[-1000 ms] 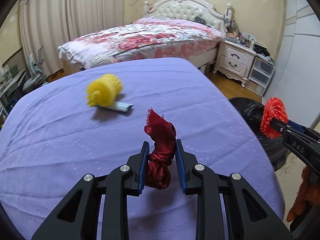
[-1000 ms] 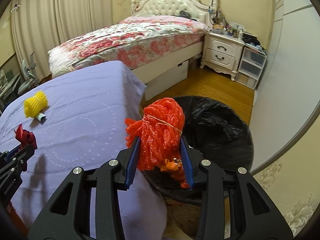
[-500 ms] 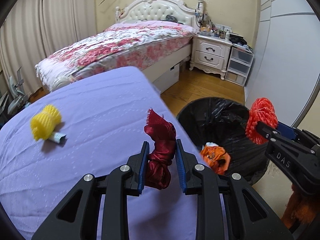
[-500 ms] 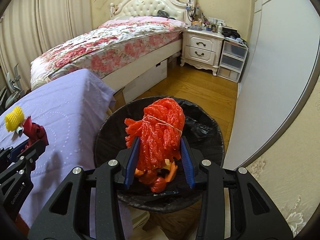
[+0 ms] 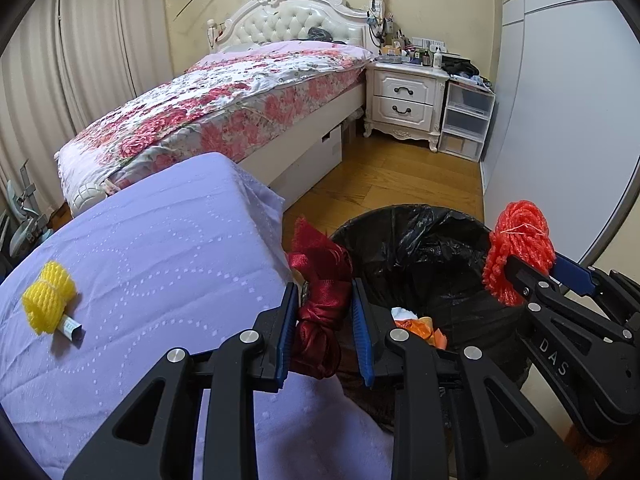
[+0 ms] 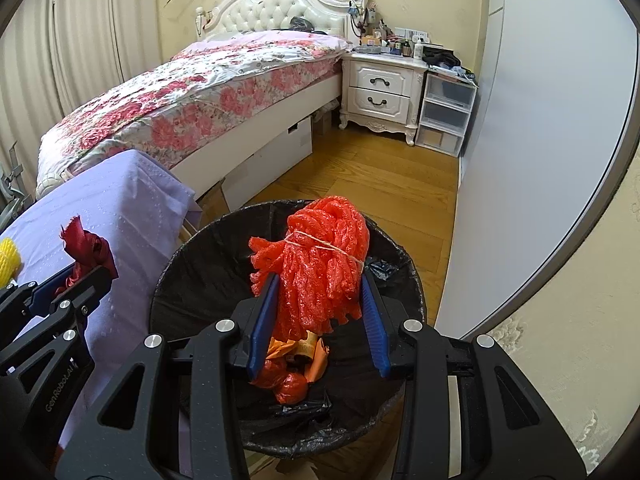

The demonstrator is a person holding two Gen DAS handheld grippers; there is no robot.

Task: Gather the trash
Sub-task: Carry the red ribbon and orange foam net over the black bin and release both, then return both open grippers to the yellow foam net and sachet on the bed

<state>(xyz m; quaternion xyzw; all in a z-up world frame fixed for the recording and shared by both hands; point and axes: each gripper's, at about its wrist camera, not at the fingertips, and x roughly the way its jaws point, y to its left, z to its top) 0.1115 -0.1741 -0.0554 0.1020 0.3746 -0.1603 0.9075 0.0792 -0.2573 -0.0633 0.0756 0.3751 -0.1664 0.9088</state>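
My left gripper (image 5: 325,312) is shut on a dark red knotted ribbon (image 5: 320,304) and holds it at the table's right edge, beside the bin. My right gripper (image 6: 320,300) is shut on an orange-red foam net bundle (image 6: 320,264) and holds it above the black-lined trash bin (image 6: 200,264). Orange and red scraps (image 6: 296,368) lie in the bin. The bin (image 5: 432,248) also shows in the left wrist view, with the orange-red bundle (image 5: 520,248) over its right rim. A yellow foam net (image 5: 48,300) with a small wrapper (image 5: 72,326) lies on the purple tablecloth (image 5: 160,248).
A bed with a floral cover (image 5: 240,96) stands behind the table. A white nightstand (image 5: 404,104) and plastic drawers (image 5: 466,120) stand at the back right. A grey wall panel (image 6: 540,140) runs along the right of the wooden floor (image 6: 380,176).
Both grippers have swung right with their loads. The red ribbon went from over the table to its right edge by the bin. The orange-red bundle moved over the bin's opening.
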